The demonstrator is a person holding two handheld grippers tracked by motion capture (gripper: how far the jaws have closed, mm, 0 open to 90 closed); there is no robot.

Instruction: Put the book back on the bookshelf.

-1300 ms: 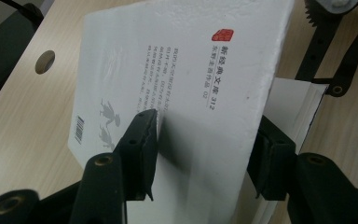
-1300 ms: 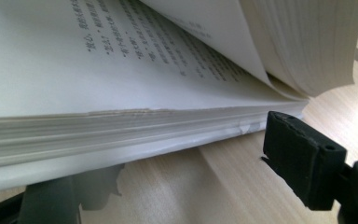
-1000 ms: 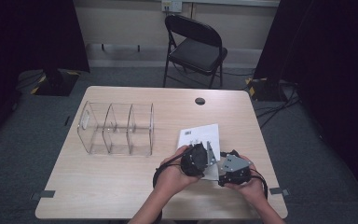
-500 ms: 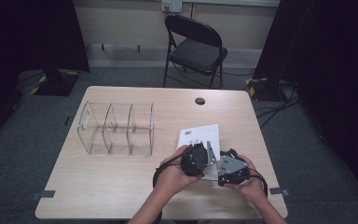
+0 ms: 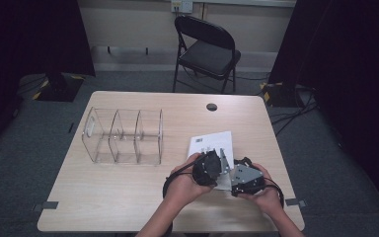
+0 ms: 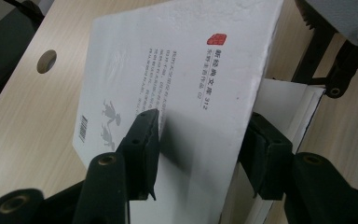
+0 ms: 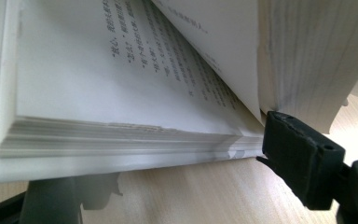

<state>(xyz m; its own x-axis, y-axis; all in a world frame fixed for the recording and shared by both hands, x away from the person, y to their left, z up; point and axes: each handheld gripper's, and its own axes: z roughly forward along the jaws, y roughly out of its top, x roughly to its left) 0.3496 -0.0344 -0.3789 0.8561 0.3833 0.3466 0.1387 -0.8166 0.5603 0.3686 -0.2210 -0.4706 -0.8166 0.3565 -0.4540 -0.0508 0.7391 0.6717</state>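
**Book held part-open between both grippers**

Almost nothing has shifted since the earlier high views: both hands sit at the same spot near the table's front edge. The light wooden table point(image 5: 128, 197) carries a clear plastic three-bay organiser point(image 5: 123, 136) well to the left. The white paperback book point(image 6: 177, 84) lies near the front right, its cover and a wad of pages lifted. The left gripper point(image 6: 198, 140) has its jaws clamped on that lifted part, one pad on the cover, one behind. The right gripper point(image 7: 168, 186) has a jaw under the book and one in the page gap; whether it pinches I cannot tell. So the opening looks mid-way. The cover bears a red seal, a barcode, two small figures and Chinese print ending in "312".
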